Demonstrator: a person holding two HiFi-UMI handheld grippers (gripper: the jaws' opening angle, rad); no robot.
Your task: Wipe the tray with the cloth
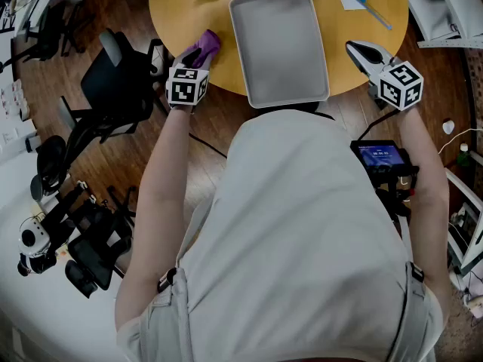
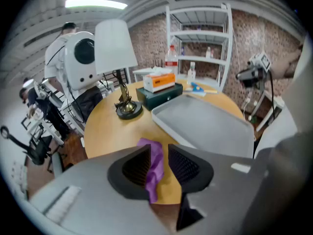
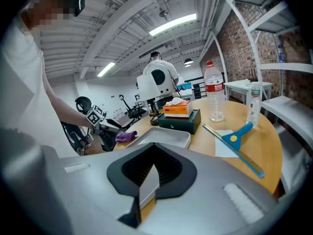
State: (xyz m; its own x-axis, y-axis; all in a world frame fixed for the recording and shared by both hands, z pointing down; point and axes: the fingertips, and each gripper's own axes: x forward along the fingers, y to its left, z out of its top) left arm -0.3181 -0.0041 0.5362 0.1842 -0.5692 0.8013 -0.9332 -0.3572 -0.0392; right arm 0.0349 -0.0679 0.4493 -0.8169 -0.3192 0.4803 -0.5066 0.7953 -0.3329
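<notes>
The cloth [image 2: 156, 169] lies bunched on the table [image 2: 105, 131] beside the tray [image 2: 205, 124], between the left gripper's [image 2: 159, 151] spread jaws, not pinched. The right gripper's [image 3: 154, 146] jaws are clenched together, empty.

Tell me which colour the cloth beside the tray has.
Purple; the cloth shows best in the left gripper view.

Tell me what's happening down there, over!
Left tongs open around cloth, on table beside tray. Right tongs shut, empty. Tray bare, nothing in the way.
</notes>
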